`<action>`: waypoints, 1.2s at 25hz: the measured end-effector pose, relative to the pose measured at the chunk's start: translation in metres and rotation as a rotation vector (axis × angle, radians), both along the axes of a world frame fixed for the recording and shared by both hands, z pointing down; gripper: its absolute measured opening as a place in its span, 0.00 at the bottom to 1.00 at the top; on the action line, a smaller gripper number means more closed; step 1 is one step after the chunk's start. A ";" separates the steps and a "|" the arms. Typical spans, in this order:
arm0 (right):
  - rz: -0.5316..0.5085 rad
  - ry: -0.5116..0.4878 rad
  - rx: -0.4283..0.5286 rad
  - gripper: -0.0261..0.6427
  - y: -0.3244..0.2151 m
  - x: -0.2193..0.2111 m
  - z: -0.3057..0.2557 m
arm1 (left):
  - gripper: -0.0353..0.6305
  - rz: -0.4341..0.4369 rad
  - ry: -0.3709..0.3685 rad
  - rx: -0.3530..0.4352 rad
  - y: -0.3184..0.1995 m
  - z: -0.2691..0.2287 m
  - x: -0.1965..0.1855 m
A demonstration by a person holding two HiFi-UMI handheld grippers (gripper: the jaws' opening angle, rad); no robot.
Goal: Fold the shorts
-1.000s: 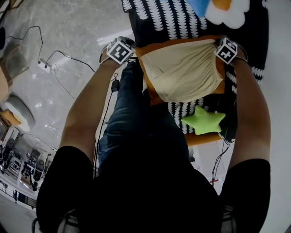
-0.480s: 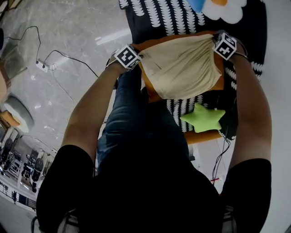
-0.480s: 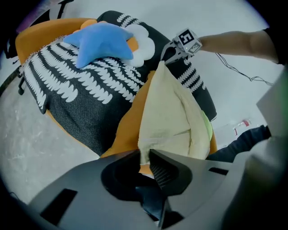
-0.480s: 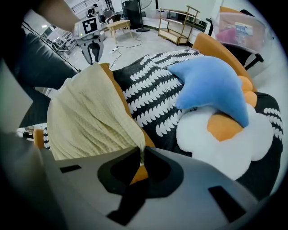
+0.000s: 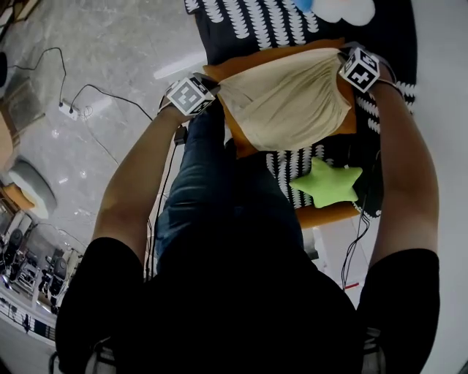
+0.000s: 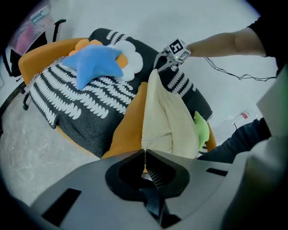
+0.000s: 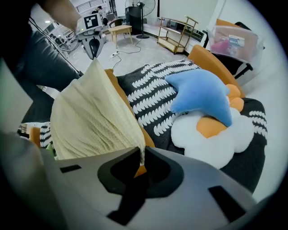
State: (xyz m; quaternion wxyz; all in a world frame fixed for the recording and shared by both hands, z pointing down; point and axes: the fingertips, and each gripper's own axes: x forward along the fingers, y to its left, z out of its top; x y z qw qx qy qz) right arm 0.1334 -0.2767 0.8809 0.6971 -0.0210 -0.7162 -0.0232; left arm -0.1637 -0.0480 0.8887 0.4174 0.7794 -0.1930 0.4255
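Observation:
The cream shorts (image 5: 292, 102) hang stretched between my two grippers above an orange cushion (image 5: 238, 67). My left gripper (image 5: 218, 86) is shut on the shorts' left corner. In the left gripper view the jaws (image 6: 144, 152) meet on the cloth (image 6: 164, 117), with the right gripper (image 6: 177, 48) beyond at the far corner. My right gripper (image 5: 341, 60) is shut on the right corner. In the right gripper view its jaws (image 7: 140, 155) pinch the cloth edge, and the shorts (image 7: 90, 112) run off to the left gripper (image 7: 92, 22).
A black-and-white throw (image 5: 292, 22) covers the orange seat. A green star pillow (image 5: 325, 182) lies near me, and a blue star pillow (image 7: 202, 92) and a white flower pillow (image 7: 211, 134) lie further back. My jeans-clad legs (image 5: 219, 197) stand at the seat's edge. A power strip with cables (image 5: 71, 109) lies on the floor.
The shorts lay flat on the cushion; both grippers have risen and the cloth now hangs taut between them. The left gripper moved in toward the shorts' edge, then back out to the left.

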 end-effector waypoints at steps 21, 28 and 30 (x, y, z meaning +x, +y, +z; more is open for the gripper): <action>0.058 -0.065 0.144 0.08 0.108 0.113 -0.049 | 0.09 0.311 0.322 -0.072 0.162 -0.094 0.155; 0.059 -0.070 0.191 0.08 0.130 0.140 -0.024 | 0.09 0.377 0.316 -0.077 0.204 -0.075 0.209; 0.063 -0.064 0.191 0.08 0.134 0.150 -0.015 | 0.09 0.383 0.317 -0.079 0.212 -0.069 0.226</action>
